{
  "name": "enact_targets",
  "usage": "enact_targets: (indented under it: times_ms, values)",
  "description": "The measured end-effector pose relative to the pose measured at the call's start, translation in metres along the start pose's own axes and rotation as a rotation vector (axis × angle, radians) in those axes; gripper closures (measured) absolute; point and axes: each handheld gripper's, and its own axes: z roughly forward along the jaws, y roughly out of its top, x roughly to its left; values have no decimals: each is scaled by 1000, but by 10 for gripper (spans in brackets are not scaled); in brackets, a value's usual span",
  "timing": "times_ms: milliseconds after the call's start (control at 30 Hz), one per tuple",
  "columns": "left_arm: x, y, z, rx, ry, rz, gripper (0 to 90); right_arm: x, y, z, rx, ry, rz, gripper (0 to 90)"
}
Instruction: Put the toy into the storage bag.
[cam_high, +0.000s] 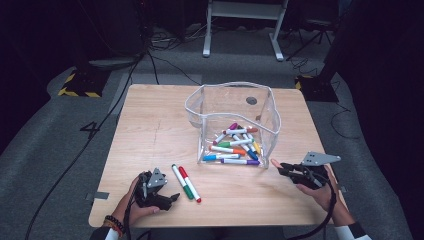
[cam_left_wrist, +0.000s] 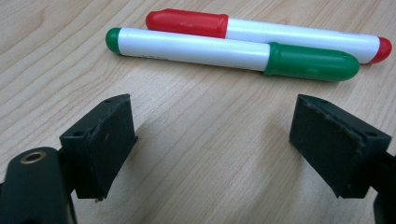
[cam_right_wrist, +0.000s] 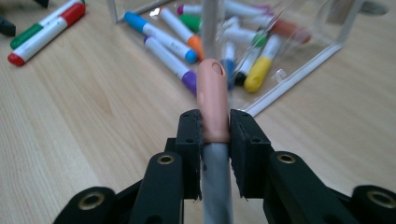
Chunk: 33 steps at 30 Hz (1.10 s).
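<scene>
Jaws of the right gripper (cam_right_wrist: 215, 135) are clamped on a peach-capped marker (cam_right_wrist: 213, 100) just beside the clear marker-filled pouch (cam_high: 270, 112), while the left gripper (cam_left_wrist: 212, 140) is spread apart near the green marker (cam_left_wrist: 233, 55).

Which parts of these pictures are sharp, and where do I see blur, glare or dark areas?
High view: the table is well lit, the room behind it dark. Left gripper view: the red marker and green marker are sharp, with soft shadows under the jaws. Right gripper view: the peach-capped marker held in the jaws is fairly sharp; the clear box behind it is blurred and shows glare.
</scene>
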Motion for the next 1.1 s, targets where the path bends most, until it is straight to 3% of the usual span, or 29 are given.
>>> enact_targets:
  times_ms: [267,633,867,1100]
  values:
    - [0,0,0,0,0,0,144,-13,26,-34,-83,-68,-18,745]
    - [0,0,0,0,0,0,144,-30,80,-62,-133,-122,-72,744]
    - [0,0,0,0,0,0,144,-31,124,-62,-148,-118,-131,744]
    - [0,0,0,0,0,0,144,-27,174,-47,-151,-79,-190,745]
